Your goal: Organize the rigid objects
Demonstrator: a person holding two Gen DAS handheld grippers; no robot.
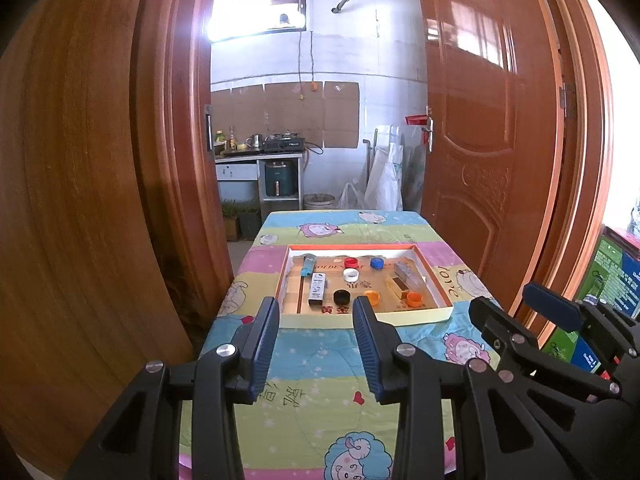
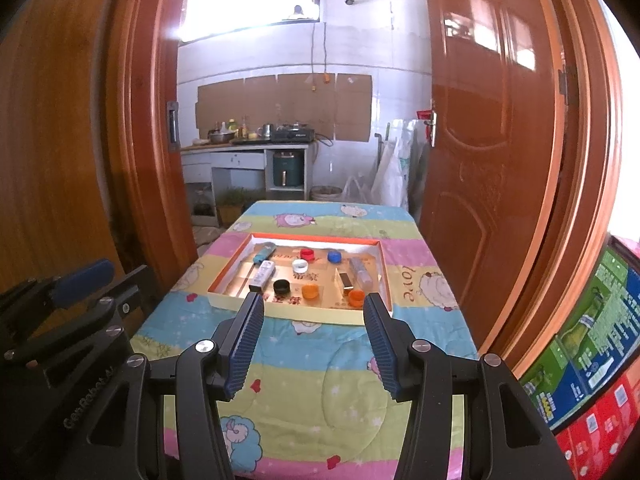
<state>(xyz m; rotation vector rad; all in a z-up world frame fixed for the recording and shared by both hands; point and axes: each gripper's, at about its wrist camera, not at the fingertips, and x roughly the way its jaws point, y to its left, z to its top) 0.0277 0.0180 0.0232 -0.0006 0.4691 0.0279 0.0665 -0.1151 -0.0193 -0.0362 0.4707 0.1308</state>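
- The left gripper [image 1: 316, 320], black with blue ribbed pads, hangs spread and empty above a pastel cartoon-sheep tablecloth [image 1: 320, 380].
- Ahead lies a shallow orange-rimmed cardboard tray [image 1: 440, 312] holding a black bottle cap [image 1: 342, 297], a white cap [image 1: 351, 274], and a white remote control [image 1: 317, 288].
- The right gripper [image 1: 528, 308] is beside it.

My two grippers: black frames, blue ribbed pads.

My left gripper [image 1: 316, 322] has black linkage arms with triangular cut-outs, round silver pivot screws and ridged blue pads [image 1: 265, 344] on the inner finger faces. My right gripper [image 2: 314, 314] is built the same. White lettering, partly legible, runs along the left gripper's side in the right wrist view.
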